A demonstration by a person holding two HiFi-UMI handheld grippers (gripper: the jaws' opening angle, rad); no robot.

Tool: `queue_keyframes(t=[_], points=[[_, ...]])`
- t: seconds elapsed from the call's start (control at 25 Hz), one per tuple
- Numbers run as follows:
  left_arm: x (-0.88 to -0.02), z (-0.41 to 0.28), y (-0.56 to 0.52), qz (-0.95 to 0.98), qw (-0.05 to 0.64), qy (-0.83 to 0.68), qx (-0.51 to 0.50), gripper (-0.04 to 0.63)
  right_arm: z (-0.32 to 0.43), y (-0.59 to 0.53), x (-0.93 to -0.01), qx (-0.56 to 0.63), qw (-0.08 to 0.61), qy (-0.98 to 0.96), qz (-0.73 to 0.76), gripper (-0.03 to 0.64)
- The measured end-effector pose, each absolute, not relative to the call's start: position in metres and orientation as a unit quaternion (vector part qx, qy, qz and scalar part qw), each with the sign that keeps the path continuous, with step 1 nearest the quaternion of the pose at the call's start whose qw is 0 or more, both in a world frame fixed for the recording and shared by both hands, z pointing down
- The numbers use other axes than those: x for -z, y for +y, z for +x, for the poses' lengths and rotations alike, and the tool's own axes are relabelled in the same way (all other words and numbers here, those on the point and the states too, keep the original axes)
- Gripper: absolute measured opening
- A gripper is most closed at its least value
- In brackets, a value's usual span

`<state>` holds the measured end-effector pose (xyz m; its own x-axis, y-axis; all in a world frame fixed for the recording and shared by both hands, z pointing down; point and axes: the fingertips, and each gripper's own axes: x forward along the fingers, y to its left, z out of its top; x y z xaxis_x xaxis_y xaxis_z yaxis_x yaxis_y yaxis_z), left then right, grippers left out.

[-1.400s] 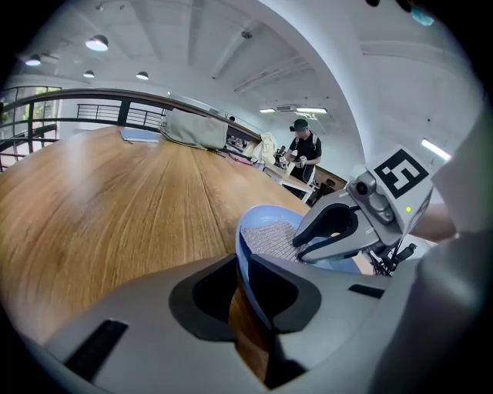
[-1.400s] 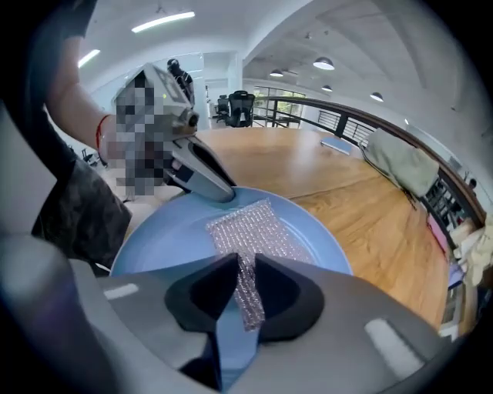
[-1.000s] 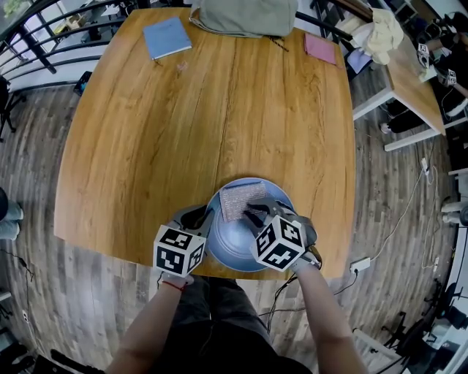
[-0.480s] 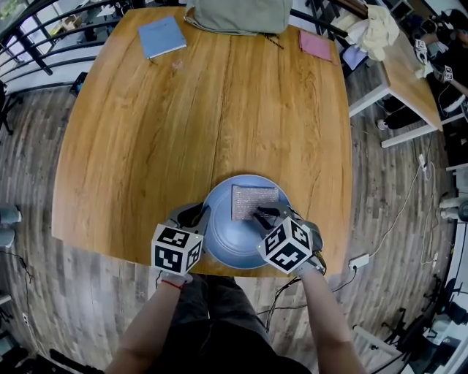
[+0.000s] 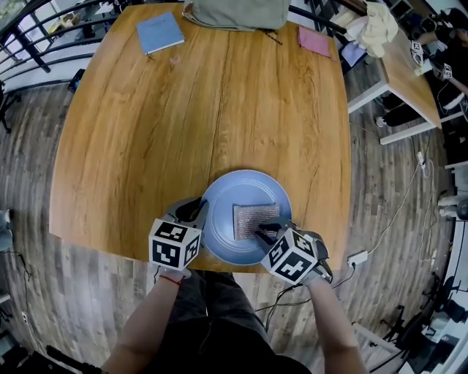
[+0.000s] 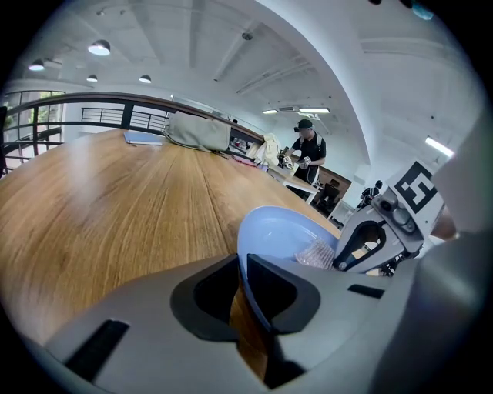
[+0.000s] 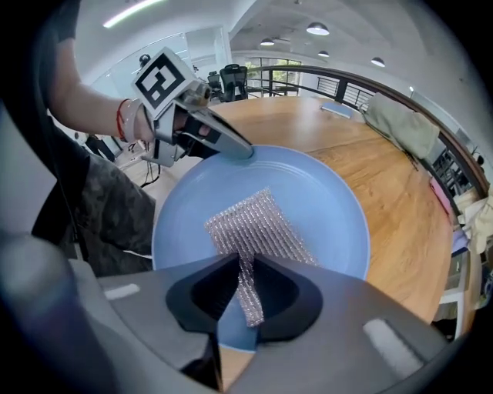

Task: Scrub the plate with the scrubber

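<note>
One wooden table (image 5: 197, 109) is counted. Close to the table's near edge, one blue plate (image 5: 223, 208) is counted, and on it one silvery scrubber (image 5: 254, 219). Two grippers are counted at that same edge: the left gripper (image 5: 196, 212), whose jaws have just been closing with the plate's rim between them, and the right gripper (image 5: 265, 232). Along the table's far edge, one blue book (image 5: 160, 32), one pink pad (image 5: 314, 42) and one grey-green bag (image 5: 238, 13) are counted. Off the table's far right corner, one second table (image 5: 402, 73) is counted, with one cream cloth (image 5: 376, 29) on it. Beyond the table's far end, one person (image 6: 308, 150) is seen.
</note>
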<state>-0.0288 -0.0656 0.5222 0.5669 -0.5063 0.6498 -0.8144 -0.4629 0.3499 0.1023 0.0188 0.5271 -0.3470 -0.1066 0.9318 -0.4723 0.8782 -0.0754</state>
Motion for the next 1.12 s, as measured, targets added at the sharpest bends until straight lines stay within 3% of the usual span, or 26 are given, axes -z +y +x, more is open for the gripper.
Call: queue_keyframes(t=[0.48, 1.12], points=[[-0.523, -0.029, -0.065, 0.821, 0.333, -0.403, -0.231, 0.034, 0.05, 0.048, -0.529, -0.162, 0.539, -0.822, 0.085, 0.067], [-0.524, -0.028, -0.065, 0.823, 0.34, -0.39, -0.234, 0.034, 0.031, -0.007, -0.533, -0.027, 0.56, -0.827, 0.038, 0.069]])
